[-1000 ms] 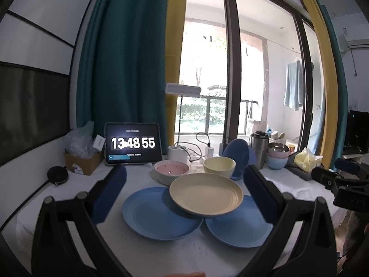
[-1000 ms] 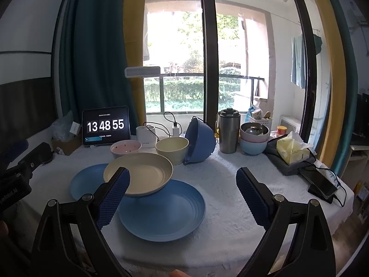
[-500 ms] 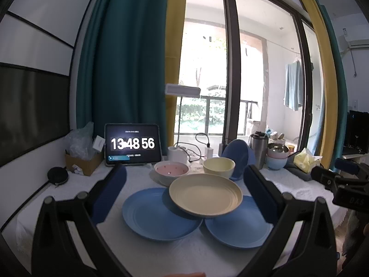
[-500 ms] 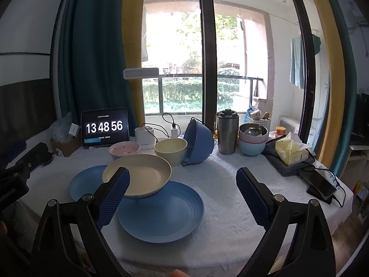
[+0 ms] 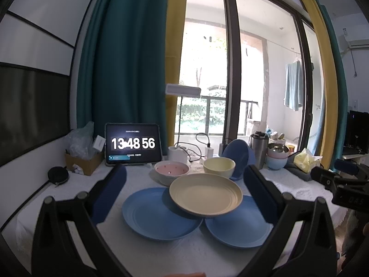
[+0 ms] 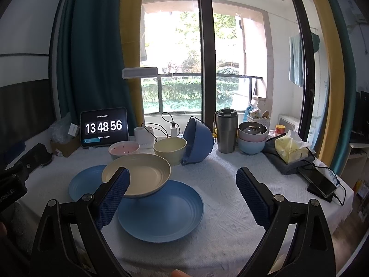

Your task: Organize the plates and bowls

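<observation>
So nothing's been picked up yet, this looks like the very start, with both tools just hovering over the near edge of the counter [image 6: 230, 196]. Going left to right: the left gripper [image 5: 184, 189] has its jaws spread wide and nothing between them. Past it there's a tablet clock [image 5: 133, 144] at the back, then the left blue plate [image 5: 159, 214] flat on the cloth, with a pink bowl [image 5: 171, 170] behind it. In the middle a cream plate [image 5: 205, 194] sits tilted, propped across the rims of both blue plates. Behind that is a cream bowl [image 5: 219, 166], and a dark blue bowl [image 6: 198, 138] tipped on its side, leaning against it. The right blue plate [image 6: 161, 210] is right under the right gripper [image 6: 182, 191], which is also wide open and empty. Further right: a steel tumbler [image 6: 226, 131] and a little stack of bowls [image 6: 251, 138].

My guess for the next move: pinch the cream plate's rim and lift it off first, since it pins both blue ones. It's tilted, so it may slide.
</observation>
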The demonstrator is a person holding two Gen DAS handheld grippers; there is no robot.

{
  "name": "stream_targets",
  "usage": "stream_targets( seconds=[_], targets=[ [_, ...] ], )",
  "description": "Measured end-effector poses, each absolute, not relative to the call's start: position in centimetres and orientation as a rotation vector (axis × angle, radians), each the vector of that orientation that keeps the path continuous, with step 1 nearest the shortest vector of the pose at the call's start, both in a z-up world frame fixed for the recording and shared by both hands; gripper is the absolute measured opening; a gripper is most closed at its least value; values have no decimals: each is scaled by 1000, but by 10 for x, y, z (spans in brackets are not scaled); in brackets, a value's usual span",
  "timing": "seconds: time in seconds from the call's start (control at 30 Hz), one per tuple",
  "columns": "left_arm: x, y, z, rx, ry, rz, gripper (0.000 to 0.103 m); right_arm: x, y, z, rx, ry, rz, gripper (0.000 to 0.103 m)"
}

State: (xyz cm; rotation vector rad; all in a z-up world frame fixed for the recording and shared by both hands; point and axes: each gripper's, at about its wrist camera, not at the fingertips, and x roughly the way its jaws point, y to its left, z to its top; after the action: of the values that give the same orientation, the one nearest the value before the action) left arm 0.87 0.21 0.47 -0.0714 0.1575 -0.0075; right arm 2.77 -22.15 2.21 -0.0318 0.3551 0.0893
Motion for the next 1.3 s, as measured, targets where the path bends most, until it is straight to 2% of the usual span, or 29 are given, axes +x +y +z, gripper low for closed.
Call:
stream_targets(
  seconds=[0.83,1.3],
  targets=[
    [10,2,-2,-70,173,-7,102,40,-216,17,-36,379,100,96],
    [81,19,-10,-66,263,45,102,90,-205,10,-49,403,139,96]
  ],
)
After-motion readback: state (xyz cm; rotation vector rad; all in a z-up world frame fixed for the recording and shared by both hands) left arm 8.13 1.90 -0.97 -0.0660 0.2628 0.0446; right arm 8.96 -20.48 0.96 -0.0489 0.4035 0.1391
